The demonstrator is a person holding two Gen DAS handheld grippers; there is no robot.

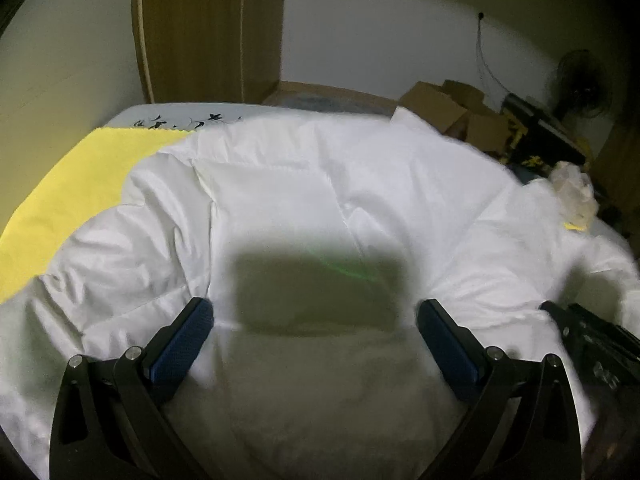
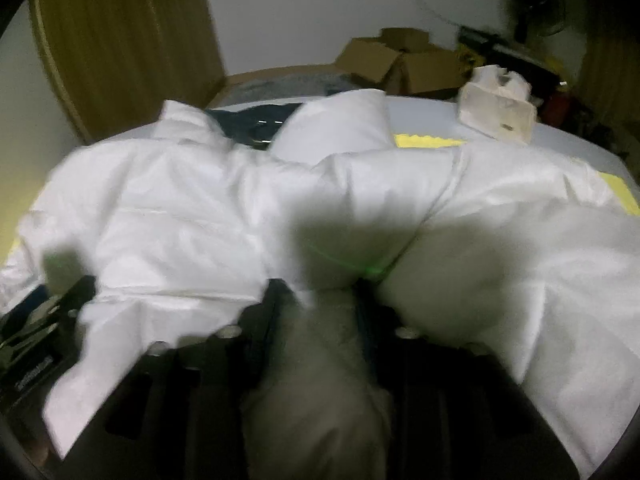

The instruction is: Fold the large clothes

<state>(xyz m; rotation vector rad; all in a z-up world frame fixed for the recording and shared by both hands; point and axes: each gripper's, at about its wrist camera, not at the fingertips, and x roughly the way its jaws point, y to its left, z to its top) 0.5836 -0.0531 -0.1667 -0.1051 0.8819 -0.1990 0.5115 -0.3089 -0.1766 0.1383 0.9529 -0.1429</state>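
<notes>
Black claw, blue textured pads

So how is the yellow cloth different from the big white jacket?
The white jacket is puffy, quilted and wrinkled, while the yellow cloth is thin and flat with a zigzag edge. The white jacket is much bigger than what shows of the yellow cloth. The white jacket lies on top and the yellow cloth peeks out from under it. Both are spread out on the same surface.
</notes>
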